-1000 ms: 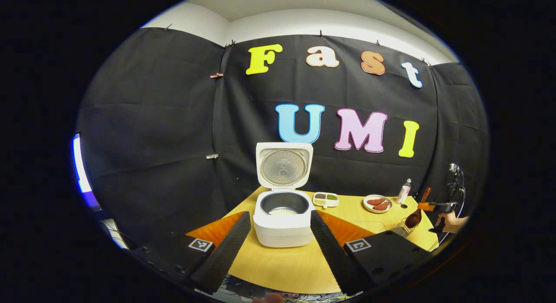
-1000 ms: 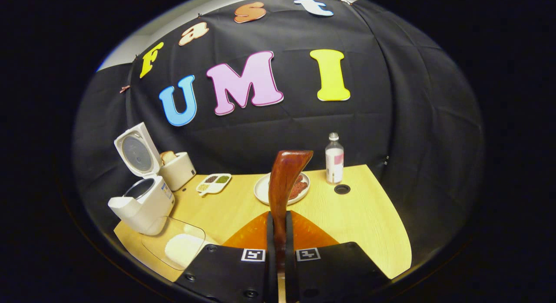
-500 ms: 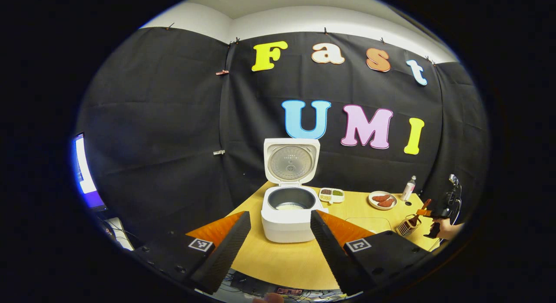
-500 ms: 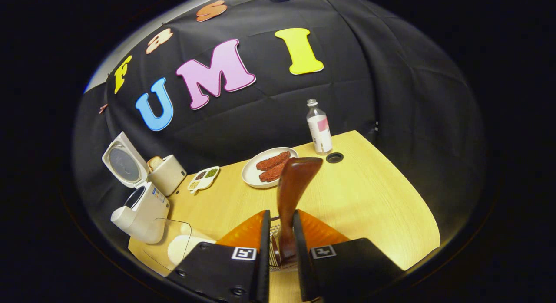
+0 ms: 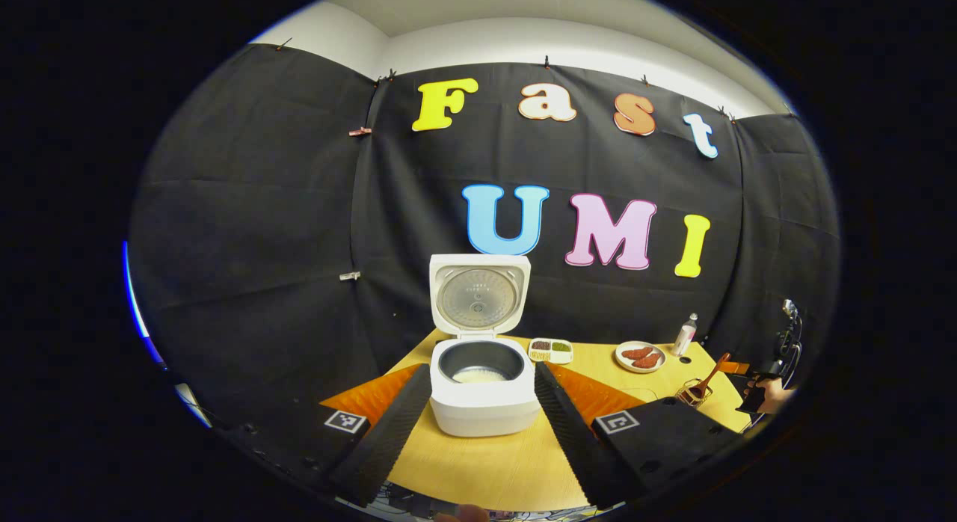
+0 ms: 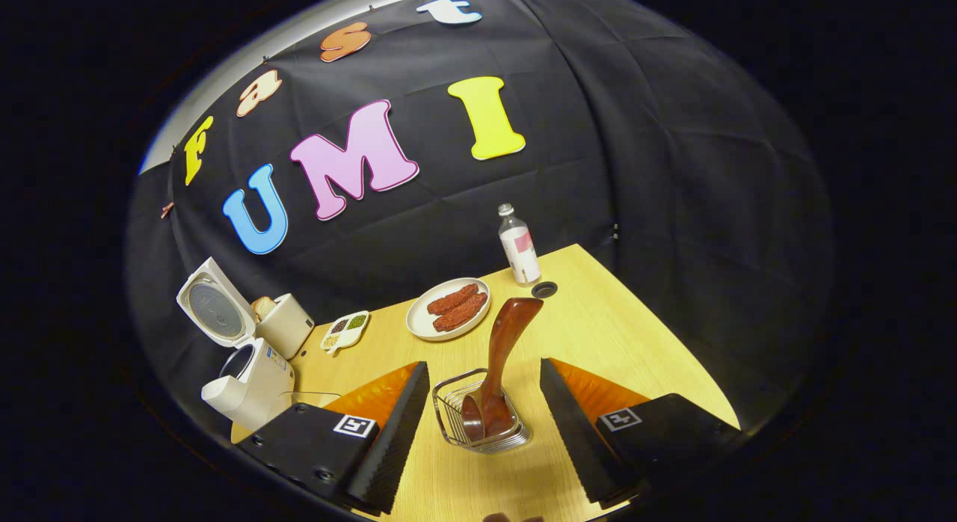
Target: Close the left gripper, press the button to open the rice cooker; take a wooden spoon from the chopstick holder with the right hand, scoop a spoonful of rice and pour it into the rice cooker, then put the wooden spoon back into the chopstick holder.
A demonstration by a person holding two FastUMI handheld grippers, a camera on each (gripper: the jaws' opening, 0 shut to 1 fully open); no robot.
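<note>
Wooden spoon (image 6: 494,372) stood bowl-down in the chopstick holder (image 6: 480,425), handle leaning up and away; right gripper (image 6: 478,425) spread wide either side of the holder, touching nothing. Spoon judged light, rigid, glossy, perhaps slick; best pinched mid-handle. Left gripper (image 5: 482,432) spread, flanking the open rice cooker (image 5: 480,387), well left of the holder.

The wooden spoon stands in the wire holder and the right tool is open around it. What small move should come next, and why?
Probably draw the right tool straight back, away from the wire chopstick holder. The wooden spoon already stands bowl-down in it, touched by neither finger, and the rice cooker holds rice, so nothing seems left but to clear off without knocking the handle.
</note>
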